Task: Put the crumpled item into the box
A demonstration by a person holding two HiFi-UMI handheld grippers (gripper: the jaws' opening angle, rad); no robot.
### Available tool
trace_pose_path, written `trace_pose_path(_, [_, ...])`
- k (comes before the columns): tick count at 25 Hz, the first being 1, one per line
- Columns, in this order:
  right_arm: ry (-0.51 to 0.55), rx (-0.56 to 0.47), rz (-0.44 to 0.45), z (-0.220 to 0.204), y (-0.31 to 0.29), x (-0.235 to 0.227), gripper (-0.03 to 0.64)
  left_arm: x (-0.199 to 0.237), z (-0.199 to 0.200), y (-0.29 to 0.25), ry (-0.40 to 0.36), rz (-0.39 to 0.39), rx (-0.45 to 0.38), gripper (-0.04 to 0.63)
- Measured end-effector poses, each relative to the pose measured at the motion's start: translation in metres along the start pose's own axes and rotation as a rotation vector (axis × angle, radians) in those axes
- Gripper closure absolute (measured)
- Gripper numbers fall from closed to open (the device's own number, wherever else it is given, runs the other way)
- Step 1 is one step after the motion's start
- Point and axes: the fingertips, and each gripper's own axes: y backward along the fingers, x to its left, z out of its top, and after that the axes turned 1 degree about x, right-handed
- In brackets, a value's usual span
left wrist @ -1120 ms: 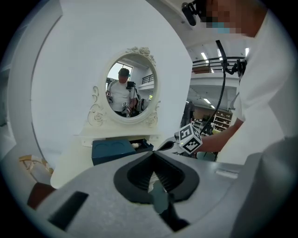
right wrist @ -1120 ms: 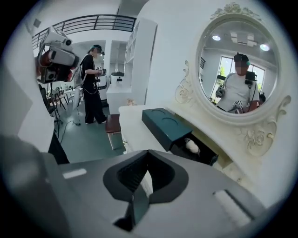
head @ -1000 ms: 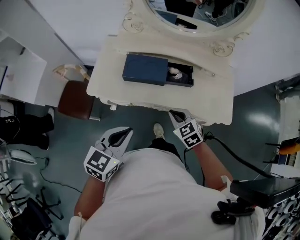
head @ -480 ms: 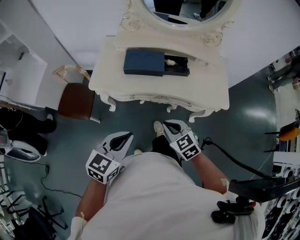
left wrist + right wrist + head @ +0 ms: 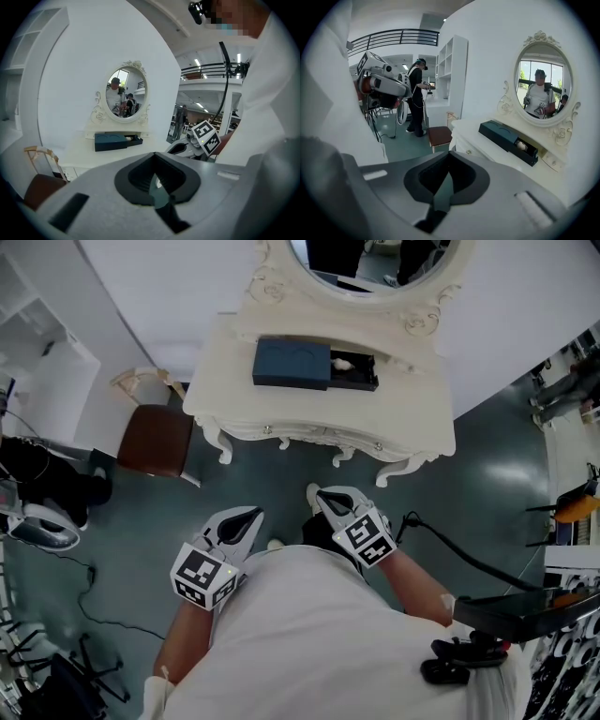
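Note:
A dark blue box (image 5: 291,363) lies on the white vanity table (image 5: 412,418), its right end open. The pale crumpled item (image 5: 343,364) sits inside that open end, also visible in the right gripper view as the crumpled item (image 5: 521,146) in the box (image 5: 501,133). Both grippers hang close to the person's body, well short of the table. My left gripper (image 5: 242,517) is shut with nothing in it, and so is my right gripper (image 5: 328,498). In the left gripper view the box (image 5: 111,141) is small and far away.
An oval mirror (image 5: 375,259) stands at the back of the table. A brown stool (image 5: 155,439) stands left of the table on the grey floor. A black cable (image 5: 469,554) runs at the right. White shelving (image 5: 450,70) and a standing person (image 5: 417,96) are farther off.
The table has dropped farther away in the head view. My right gripper has pulled back from the table's front edge toward the body. The left gripper has barely moved.

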Motion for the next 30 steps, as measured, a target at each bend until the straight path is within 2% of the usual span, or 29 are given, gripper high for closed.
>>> trace_pose_path(17, [0.071, -0.003, 0.041, 0.01, -0.009, 0.034, 0.617, 0.0, -0.021, 0.028, 0.032, 0.037, -0.01, 0.594])
trace_pose_path(30, [0.071, 0.0, 0.057, 0.004, -0.009, 0.032, 0.617, -0.001, -0.022, 0.014, 0.033, 0.02, 0.009, 0.594])
